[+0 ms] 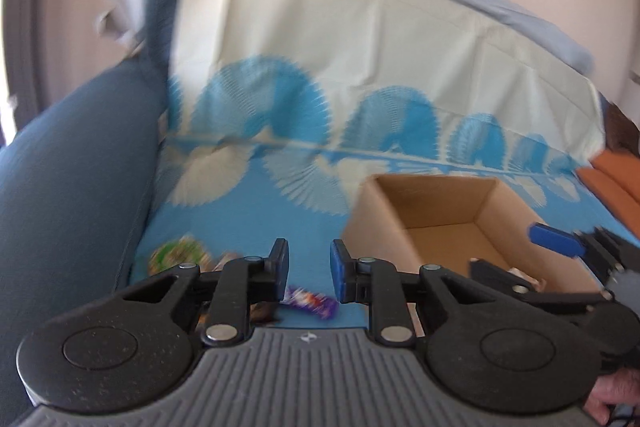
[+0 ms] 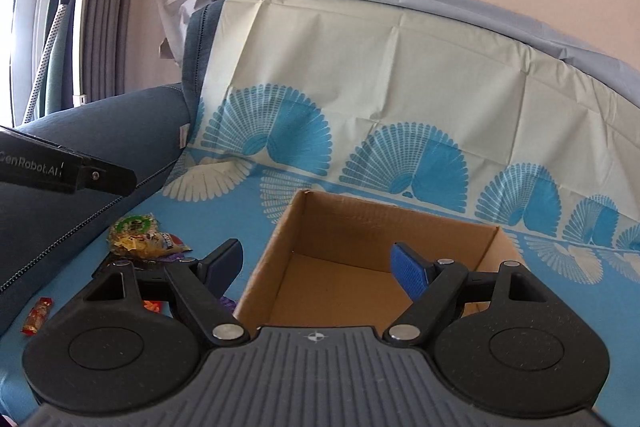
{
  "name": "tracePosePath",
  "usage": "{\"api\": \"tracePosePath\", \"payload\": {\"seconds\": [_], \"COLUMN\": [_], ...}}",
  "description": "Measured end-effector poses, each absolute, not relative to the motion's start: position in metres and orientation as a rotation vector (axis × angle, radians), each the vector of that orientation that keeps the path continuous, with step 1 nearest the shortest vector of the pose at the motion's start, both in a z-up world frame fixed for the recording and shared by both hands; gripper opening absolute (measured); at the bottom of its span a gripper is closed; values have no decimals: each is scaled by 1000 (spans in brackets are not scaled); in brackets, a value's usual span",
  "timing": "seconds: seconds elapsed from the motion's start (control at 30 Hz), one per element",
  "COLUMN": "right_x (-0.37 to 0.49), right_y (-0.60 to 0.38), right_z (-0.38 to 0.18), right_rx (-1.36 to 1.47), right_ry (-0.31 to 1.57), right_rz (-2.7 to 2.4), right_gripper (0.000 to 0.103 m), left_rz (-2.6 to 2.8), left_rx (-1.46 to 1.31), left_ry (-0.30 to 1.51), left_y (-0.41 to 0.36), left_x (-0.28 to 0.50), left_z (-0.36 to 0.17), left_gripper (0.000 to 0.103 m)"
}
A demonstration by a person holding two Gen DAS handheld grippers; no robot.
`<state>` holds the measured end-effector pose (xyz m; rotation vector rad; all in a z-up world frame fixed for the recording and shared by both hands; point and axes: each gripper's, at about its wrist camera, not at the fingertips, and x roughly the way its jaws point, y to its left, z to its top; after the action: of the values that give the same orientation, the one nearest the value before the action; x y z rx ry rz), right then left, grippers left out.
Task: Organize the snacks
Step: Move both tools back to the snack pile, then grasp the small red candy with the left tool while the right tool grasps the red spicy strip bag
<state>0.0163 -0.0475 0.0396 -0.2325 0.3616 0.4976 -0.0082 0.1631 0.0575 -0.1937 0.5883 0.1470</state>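
Observation:
An open cardboard box (image 1: 440, 211) (image 2: 384, 227) stands on the blue patterned sofa cover. My left gripper (image 1: 309, 269) is open and empty, above the cover left of the box, over a purple snack wrapper (image 1: 310, 301). A green-and-yellow snack packet (image 1: 178, 253) (image 2: 138, 235) lies further left. My right gripper (image 2: 318, 265) is open wide and empty, straddling the box's near left wall; it shows in the left wrist view (image 1: 568, 251) at the box's right side. A small red snack (image 2: 37, 315) lies at the left. An orange wrapper (image 2: 152, 305) and a purple one (image 2: 226, 303) peek out under the right gripper.
The blue sofa armrest (image 1: 72, 179) (image 2: 92, 143) rises at the left. The covered backrest (image 1: 360, 47) stands behind the box. An orange cushion (image 1: 612, 179) lies at the far right. Curtains and a steamer pole (image 2: 64, 7) stand by the window.

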Motion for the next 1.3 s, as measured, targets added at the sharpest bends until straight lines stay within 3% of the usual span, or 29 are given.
{"api": "tracePosePath", "payload": {"seconds": [0.17, 0.23, 0.4, 0.6, 0.87, 0.97, 1.03, 1.2, 1.3], "right_x": [10, 6, -2, -6, -14, -14, -12, -10, -10], "right_y": [-31, -25, -11, 8, 32, 38, 42, 55, 66], "right_z": [36, 35, 34, 31, 23, 19, 17, 7, -2], "right_rx": [-240, -247, -259, -247, -272, -275, -278, -288, -308], "right_ry": [365, 363, 350, 358, 373, 387, 400, 442, 471], "right_rz": [543, 565, 617, 670, 744, 760, 769, 798, 817], "right_gripper": [82, 82, 82, 82, 82, 82, 82, 82, 82], "left_rz": [305, 347, 391, 436, 537, 552, 556, 547, 531], "left_rx": [-497, -607, -640, -507, -542, -561, -565, -544, -574], "left_ry": [815, 886, 958, 1084, 1182, 1183, 1167, 1093, 1049], "left_y": [237, 260, 279, 263, 263, 266, 268, 268, 272], "left_x": [-14, -19, -28, -21, -15, -14, -16, -14, -10], "left_z": [24, 10, 1, -12, -38, -43, -43, -40, -38], "left_gripper": [25, 37, 52, 52, 51, 40, 12, 2, 2]}}
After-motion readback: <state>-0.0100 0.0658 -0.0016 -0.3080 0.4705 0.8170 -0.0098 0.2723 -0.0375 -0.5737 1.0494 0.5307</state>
